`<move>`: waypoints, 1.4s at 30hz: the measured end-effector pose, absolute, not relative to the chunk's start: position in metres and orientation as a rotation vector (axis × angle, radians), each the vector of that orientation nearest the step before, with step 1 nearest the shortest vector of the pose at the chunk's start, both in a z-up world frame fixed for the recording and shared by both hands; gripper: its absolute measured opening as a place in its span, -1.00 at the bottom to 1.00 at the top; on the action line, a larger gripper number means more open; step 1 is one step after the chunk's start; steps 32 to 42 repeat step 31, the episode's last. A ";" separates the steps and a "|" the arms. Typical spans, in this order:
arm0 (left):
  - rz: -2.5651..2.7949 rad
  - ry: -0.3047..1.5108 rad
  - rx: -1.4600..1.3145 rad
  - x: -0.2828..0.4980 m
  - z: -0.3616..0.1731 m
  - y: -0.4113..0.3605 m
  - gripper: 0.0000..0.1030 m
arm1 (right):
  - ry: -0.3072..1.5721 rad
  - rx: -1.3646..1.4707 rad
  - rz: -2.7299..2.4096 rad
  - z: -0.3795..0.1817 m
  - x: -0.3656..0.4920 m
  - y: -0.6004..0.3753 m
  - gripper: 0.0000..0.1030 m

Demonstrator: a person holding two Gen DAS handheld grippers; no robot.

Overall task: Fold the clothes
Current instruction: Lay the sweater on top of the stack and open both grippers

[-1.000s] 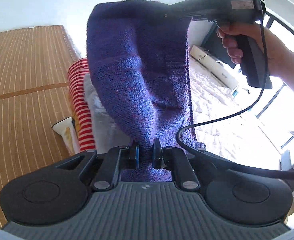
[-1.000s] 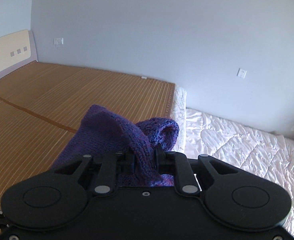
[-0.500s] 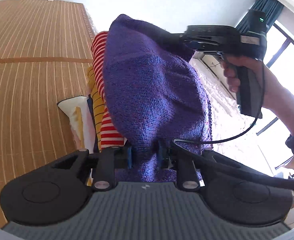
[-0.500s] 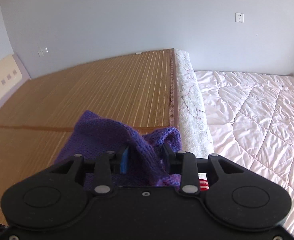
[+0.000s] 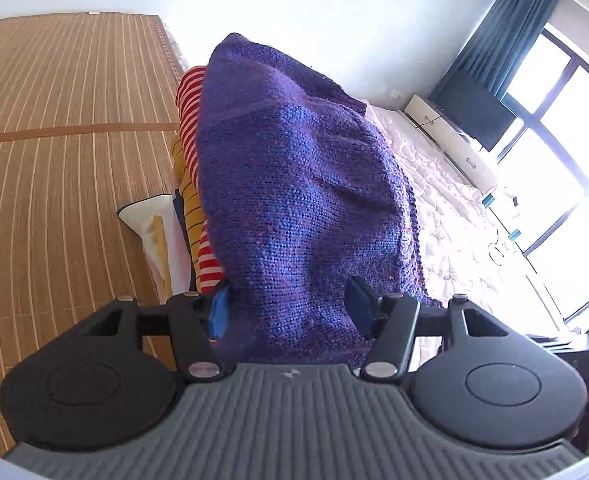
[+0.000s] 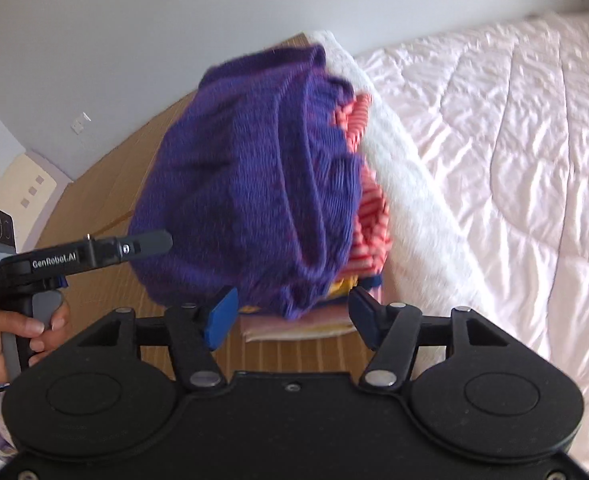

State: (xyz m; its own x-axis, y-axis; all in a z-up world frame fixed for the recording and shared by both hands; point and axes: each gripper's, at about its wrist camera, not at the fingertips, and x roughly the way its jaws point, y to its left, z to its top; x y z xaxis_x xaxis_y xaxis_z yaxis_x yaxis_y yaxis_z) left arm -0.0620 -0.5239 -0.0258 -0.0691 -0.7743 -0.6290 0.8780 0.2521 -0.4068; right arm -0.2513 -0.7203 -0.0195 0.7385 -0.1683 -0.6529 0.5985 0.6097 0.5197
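Purple sweater (image 5: 302, 184) lies heaped on a pile of striped clothes (image 6: 368, 216), which sits on the bamboo mat (image 5: 54, 140) beside the white quilt (image 6: 514, 152). The left gripper (image 5: 290, 312) straddles its near edge, jaws wide apart; the right gripper (image 6: 294, 316) hovers just short of it, jaws also apart and empty.

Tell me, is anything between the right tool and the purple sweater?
Nothing visible. The right tool is open just short of the purple sweater, which lies on the pile of folded clothes; only open space separates them.
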 end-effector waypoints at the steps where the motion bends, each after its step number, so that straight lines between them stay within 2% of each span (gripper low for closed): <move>1: -1.362 0.909 0.151 -0.064 -0.024 -0.520 0.24 | 0.577 0.863 -0.465 -0.028 -0.252 -0.717 0.18; 6: -1.337 0.894 0.233 -0.076 -0.020 -0.503 0.27 | 0.440 1.012 -0.553 -0.037 -0.258 -0.712 0.17; 7: -1.331 0.894 0.272 -0.079 -0.023 -0.501 0.27 | 0.435 0.999 -0.567 -0.034 -0.259 -0.714 0.15; 8: -1.321 0.897 0.313 -0.082 -0.026 -0.498 0.27 | 0.437 0.967 -0.585 -0.031 -0.259 -0.715 0.01; 10: -1.318 0.906 0.354 -0.089 -0.030 -0.489 0.27 | 0.490 0.869 -0.617 -0.023 -0.255 -0.716 -0.01; 11: -1.318 0.917 0.364 -0.093 -0.033 -0.484 0.27 | 0.515 0.815 -0.624 -0.018 -0.254 -0.714 0.00; 14: -1.290 0.936 0.410 -0.106 -0.040 -0.470 0.27 | 0.571 0.684 -0.619 -0.004 -0.255 -0.699 0.31; 16: -1.250 0.928 0.440 -0.115 -0.043 -0.462 0.28 | 0.606 0.615 -0.606 0.004 -0.254 -0.683 0.33; 20: -1.203 0.948 0.472 -0.129 -0.049 -0.448 0.40 | 0.674 0.515 -0.596 0.001 -0.232 -0.662 0.55; 29: -1.182 0.921 0.523 -0.160 -0.057 -0.425 0.56 | 0.747 0.476 -0.609 -0.005 -0.228 -0.624 0.60; 42: -1.191 0.917 0.525 -0.164 -0.055 -0.419 0.56 | 0.761 0.472 -0.613 -0.006 -0.228 -0.615 0.60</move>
